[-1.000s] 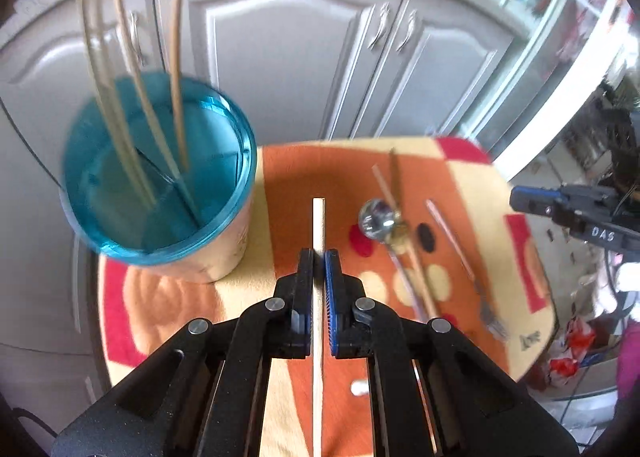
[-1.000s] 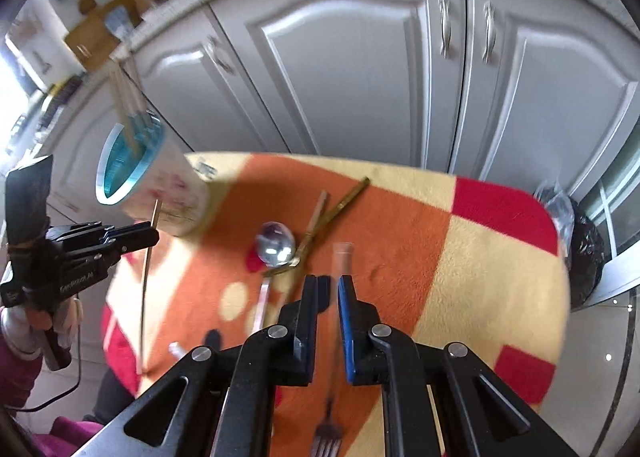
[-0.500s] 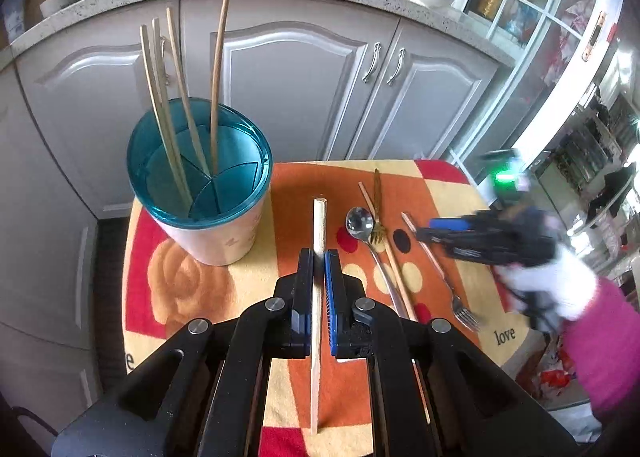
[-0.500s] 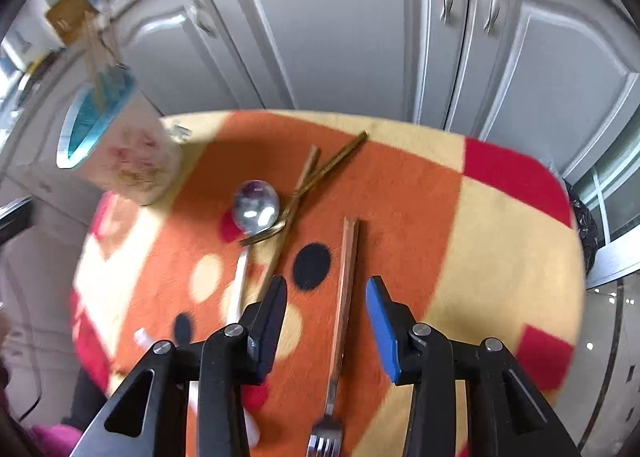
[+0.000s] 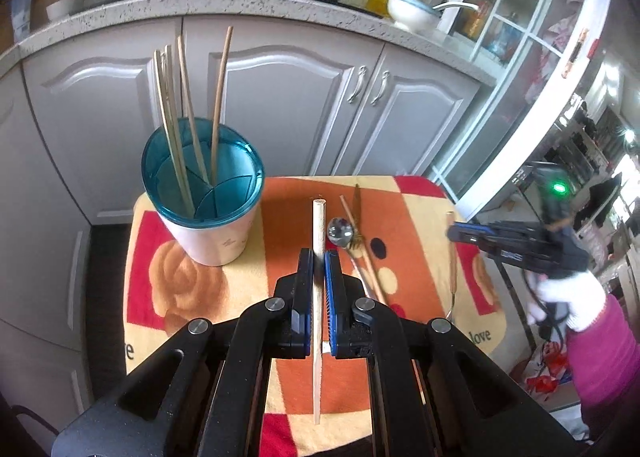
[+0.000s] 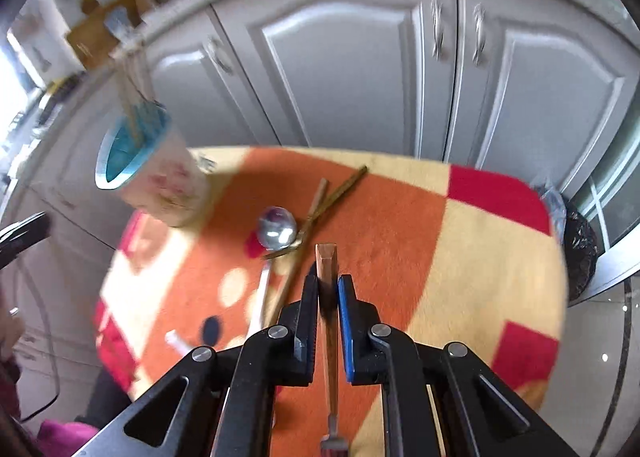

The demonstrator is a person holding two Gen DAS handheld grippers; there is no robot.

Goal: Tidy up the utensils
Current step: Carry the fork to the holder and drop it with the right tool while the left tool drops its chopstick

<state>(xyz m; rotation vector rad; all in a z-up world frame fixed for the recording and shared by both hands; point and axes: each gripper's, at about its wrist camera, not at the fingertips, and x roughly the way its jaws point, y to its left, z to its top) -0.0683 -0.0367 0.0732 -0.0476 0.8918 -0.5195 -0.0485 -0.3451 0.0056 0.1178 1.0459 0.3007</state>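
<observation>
Wooden and pale, a round chopstick (image 5: 319, 233) is sitting clamped between the jaws of the left gripper (image 5: 319, 261), which is now hanging higher and farther back from the teal-rimmed, divided white utensil cup (image 5: 204, 193) than a second ago. To the right of that cup, the right gripper (image 6: 328, 285) has just been closing: half a second ago its jaws were standing wide around the brown-handled metal fork (image 6: 329, 321), and now they are pinching its handle, the tines trailing below. That means two utensils are probably on their way to the cup, where several thin wooden chopsticks (image 5: 180, 113) are already leaning. Still lying right of the cup are a shiny steel spoon (image 6: 277, 233) and a crossed pair of dark sticks (image 6: 332, 195), so the sorting is looking only partly done. Everything is resting on a small table under an orange, cream and red cloth (image 5: 280, 209), with grey cabinet doors (image 5: 296, 105) and a speckled countertop (image 5: 240, 5) rising behind the cup.
</observation>
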